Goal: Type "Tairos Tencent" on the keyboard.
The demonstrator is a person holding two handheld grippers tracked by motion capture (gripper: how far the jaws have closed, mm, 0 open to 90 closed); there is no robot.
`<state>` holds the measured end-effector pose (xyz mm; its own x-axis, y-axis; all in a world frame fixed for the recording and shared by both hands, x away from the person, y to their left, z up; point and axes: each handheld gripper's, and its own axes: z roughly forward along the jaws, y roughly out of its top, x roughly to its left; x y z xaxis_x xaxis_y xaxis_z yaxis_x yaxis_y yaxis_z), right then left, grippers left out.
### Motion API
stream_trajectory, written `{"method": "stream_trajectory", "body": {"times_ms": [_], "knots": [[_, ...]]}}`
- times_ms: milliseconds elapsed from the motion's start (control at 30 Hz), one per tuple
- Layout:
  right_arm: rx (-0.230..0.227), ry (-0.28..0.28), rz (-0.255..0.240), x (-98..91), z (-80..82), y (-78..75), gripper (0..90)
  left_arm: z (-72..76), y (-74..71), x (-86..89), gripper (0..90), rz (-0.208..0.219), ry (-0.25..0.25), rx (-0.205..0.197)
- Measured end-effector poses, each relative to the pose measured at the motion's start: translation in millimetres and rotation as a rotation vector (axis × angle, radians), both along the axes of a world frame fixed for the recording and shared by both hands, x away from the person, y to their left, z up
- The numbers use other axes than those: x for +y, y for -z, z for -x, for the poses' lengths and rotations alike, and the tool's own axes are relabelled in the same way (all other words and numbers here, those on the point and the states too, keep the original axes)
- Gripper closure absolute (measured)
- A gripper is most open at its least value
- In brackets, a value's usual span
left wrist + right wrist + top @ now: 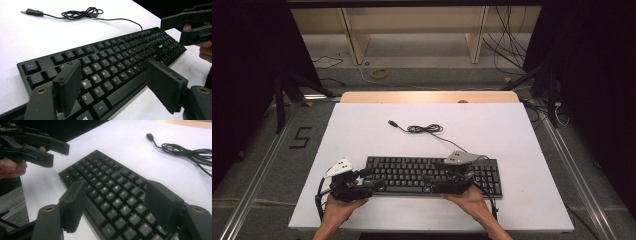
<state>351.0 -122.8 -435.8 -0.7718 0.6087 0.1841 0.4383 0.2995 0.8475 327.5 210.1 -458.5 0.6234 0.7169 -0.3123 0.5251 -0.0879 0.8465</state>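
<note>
Left claw [373, 179] and right claw [432, 183] point inward at each other — both spread wide, gripping nothing.

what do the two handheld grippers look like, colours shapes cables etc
Both are black. The left gripper and right gripper each carry a grey three-cornered plate on top and trail a black cable. Their jaws are flat, rectangular black pads on arms with brass-ringed holes. Forearms are bare; no sleeves visible.

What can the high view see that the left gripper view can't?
High view alone: the whole table, the floor, shelf legs behind, and both forearms.
Left gripper view alone: key letters like S, D, X, C up close, seen between the left claw.
Both: the keyboard, its coiled cable with the plug, and the right claw, open.
</note>
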Motion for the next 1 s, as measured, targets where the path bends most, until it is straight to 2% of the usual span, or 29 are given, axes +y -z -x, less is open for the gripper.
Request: {"method": "stream_trajectory", "body": {"times_ms": [67, 567, 833, 1000], "knots": [[0.001, -0.004, 0.002, 4.6, -2.3, -0.6, 36.3, -0.7, 1.1, 0.7, 29.2, -0.024, -0.013, 0.013], [0.035, -0.032, 0.041, 29.8, -15.9, 3.9, 42.8, -2.8, 3.9, 3.2, 38.1, -0.052, -0.021, 0.044], [0.05, -0.045, 0.066, 41.4, -21.7, 8.0, 48.6, -3.7, 5.6, 5.1, 50.9, -0.065, -0.028, 0.061], [0.053, -0.047, 0.076, 47.0, -24.5, 9.0, 53.9, -3.8, 6.6, 5.1, 58.0, -0.089, -0.032, 0.074]]}}
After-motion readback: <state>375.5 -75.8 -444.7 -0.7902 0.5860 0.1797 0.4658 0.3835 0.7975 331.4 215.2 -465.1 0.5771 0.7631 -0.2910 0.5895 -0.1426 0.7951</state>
